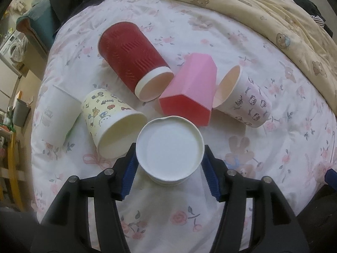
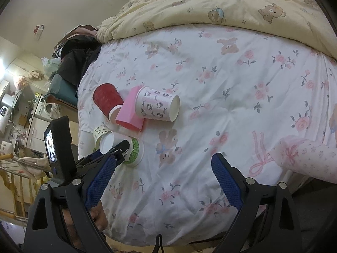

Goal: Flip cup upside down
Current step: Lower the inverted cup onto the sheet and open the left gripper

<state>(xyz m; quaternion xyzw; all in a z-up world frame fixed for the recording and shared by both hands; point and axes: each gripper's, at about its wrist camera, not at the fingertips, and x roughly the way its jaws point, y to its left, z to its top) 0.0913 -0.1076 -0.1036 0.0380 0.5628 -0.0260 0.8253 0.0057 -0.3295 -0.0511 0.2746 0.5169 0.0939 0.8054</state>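
Observation:
A white paper cup [image 1: 170, 147] stands upside down on the bed, its flat base facing my left wrist camera. My left gripper [image 1: 169, 169] straddles it, its blue pads beside the cup's sides with narrow gaps; I cannot tell if they touch. In the right wrist view the same cup [image 2: 126, 149] shows a green print, with the left gripper's fingers [image 2: 120, 147] around it. My right gripper [image 2: 163, 183] is open and empty over bare sheet.
Lying on their sides behind: a red ribbed cup [image 1: 132, 63], a pink faceted cup [image 1: 189, 90], a white kitten-print cup [image 1: 242, 99], a yellow cartoon cup [image 1: 111, 120] and a plain white cup [image 1: 56, 116]. A yellow bear quilt [image 1: 252, 6] lies beyond. The bed edge drops at left.

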